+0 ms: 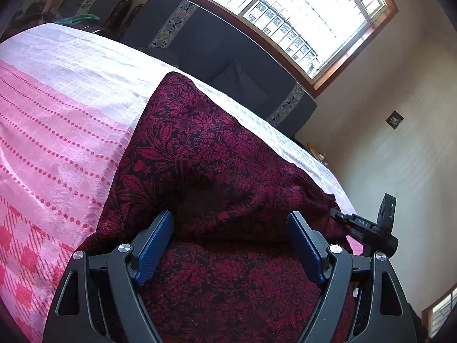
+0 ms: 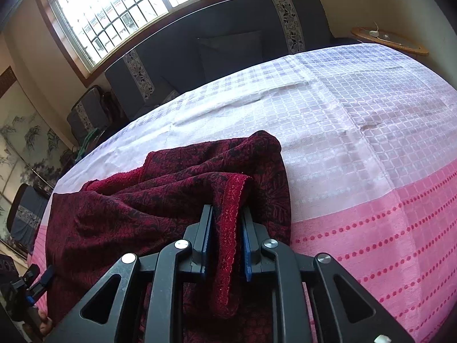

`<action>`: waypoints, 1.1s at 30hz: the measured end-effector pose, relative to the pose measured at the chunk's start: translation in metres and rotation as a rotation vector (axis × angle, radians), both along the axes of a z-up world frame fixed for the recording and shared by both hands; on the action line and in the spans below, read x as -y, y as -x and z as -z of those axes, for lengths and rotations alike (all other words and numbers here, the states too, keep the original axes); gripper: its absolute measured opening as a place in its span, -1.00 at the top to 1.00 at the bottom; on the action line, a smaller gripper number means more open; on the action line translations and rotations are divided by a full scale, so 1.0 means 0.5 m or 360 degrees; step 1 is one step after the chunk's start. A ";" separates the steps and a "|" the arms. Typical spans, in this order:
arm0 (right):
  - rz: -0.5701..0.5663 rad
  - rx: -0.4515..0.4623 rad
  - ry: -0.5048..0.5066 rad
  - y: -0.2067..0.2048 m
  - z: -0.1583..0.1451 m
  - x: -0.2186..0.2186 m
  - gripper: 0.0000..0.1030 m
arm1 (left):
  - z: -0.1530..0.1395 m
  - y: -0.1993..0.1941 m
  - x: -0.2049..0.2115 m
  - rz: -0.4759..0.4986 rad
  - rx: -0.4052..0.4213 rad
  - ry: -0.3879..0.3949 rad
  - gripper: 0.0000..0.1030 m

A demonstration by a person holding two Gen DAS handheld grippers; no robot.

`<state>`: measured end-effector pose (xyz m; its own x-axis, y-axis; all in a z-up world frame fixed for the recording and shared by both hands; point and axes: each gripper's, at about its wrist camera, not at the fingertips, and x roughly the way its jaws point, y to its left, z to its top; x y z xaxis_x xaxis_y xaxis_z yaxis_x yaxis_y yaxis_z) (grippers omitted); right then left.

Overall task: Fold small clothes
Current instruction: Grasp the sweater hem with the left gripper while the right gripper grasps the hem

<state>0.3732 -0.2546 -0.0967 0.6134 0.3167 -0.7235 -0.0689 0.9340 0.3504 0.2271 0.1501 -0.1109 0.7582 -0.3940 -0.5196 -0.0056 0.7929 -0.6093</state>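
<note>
A dark red floral-patterned garment (image 1: 205, 154) lies on the pink and white bedspread (image 1: 57, 108). My left gripper (image 1: 230, 220) is open just above it, blue pads spread wide with cloth beneath and between them. In the right wrist view the garment (image 2: 137, 200) is bunched in folds, and my right gripper (image 2: 227, 214) is shut on its hemmed edge (image 2: 232, 223), which hangs down between the pads. The right gripper also shows in the left wrist view (image 1: 371, 223) at the garment's right edge. The left gripper shows in the right wrist view (image 2: 31, 285) at the far left.
The bedspread (image 2: 357, 143) stretches wide to the right of the garment. A dark sofa (image 2: 228, 43) stands behind the bed under a barred window (image 2: 128, 3). A round wooden side table (image 2: 388, 40) stands at the far right.
</note>
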 end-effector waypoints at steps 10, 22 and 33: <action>0.0062 0.0017 -0.0342 0.074 -0.038 0.108 -0.05 | 0.000 -0.001 -0.004 0.0016 -0.0017 0.0050 -0.67; -0.0312 0.0102 -0.0302 0.566 -0.064 0.173 -0.42 | -0.102 0.300 -0.094 0.0137 -0.0052 -0.0117 -0.67; -0.0276 0.0113 -0.0390 0.711 -0.007 0.185 -0.43 | -0.022 0.506 -0.075 0.0253 -0.0199 -0.0068 -0.67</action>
<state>0.0179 -0.3470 -0.0933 0.5811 0.5808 -0.5701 -0.2524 0.7946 0.5522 -0.0258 0.1876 -0.1001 0.6169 -0.4791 -0.6245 0.0484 0.8150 -0.5775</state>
